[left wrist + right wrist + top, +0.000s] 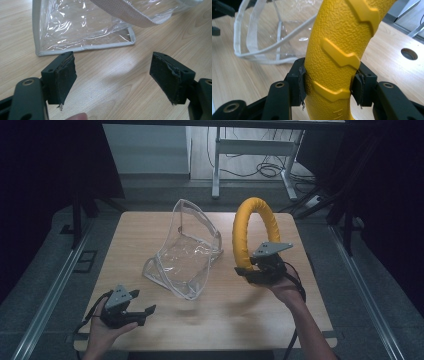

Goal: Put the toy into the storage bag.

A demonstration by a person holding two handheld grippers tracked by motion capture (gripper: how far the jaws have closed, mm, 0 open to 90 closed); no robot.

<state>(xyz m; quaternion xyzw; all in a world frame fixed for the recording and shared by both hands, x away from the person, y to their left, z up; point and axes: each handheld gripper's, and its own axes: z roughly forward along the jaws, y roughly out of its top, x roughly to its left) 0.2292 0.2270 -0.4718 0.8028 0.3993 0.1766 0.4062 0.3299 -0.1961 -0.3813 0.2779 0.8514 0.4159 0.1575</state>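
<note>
Your right gripper [261, 270] fingers clamped on the yellow ring [248, 232], upright mid-right of frame; left gripper [131, 312] fingers wide open, empty.

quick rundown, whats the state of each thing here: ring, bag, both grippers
yellow ring: held upright, lifted off the table, clamped near its bottom
clear bag: standing on the table, mouth open, empty as far as shows, nothing touching it
right gripper: shut on the yellow ring, pads pressing both sides
left gripper: open, nothing between the jaws, pointing at the clear bag's lower edge
</note>
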